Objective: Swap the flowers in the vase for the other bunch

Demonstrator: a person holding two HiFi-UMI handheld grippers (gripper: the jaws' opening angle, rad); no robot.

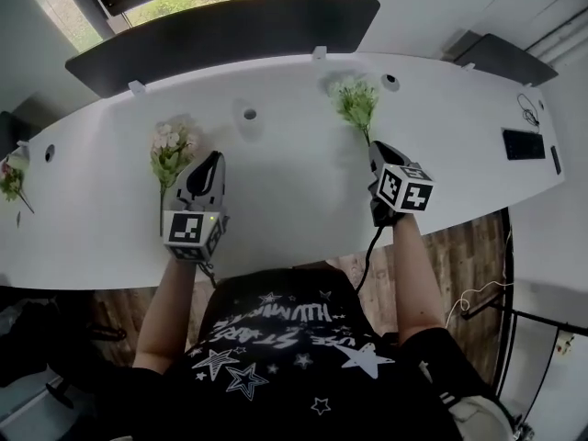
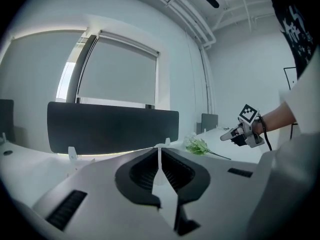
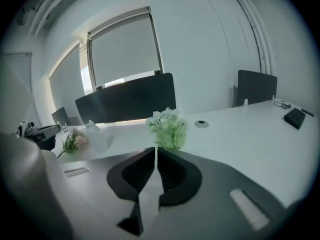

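Progress: I'm reading the swap as partway at best. Both bunches are lying flat on the worktop (image 1: 303, 209) and neither is being held.
Left to do: I'm judging that one bunch is waiting to be picked up and stood in the vase. Which bunch counts as "the other" I'm not able to tell.
Vase: clear vase (image 3: 96, 135), showing only faintly in the right gripper view, sitting just beside the pink bunch at its 2 o'clock. It's looking empty to me, with no stems showing inside, though it's blurry.
Pink bunch: pink bunch (image 1: 172, 151) is lying at 11 o'clock from the left jaws' tips, close by, stem trailing toward me.
Green bunch: green-white bunch (image 1: 356, 102) is lying at 11 o'clock of the right jaws' tips, stem pointing back at them.
Left gripper: left gripper (image 1: 213, 160) is showing its jaws pressed together with nothing between them and hovering near the pink bunch.
Right gripper: right gripper (image 1: 378, 150) is also showing closed, empty jaws, aiming at the green-white bunch.
Extra: a third small bunch (image 1: 10, 181) is sitting at the far 9 o'clock edge of the worktop.
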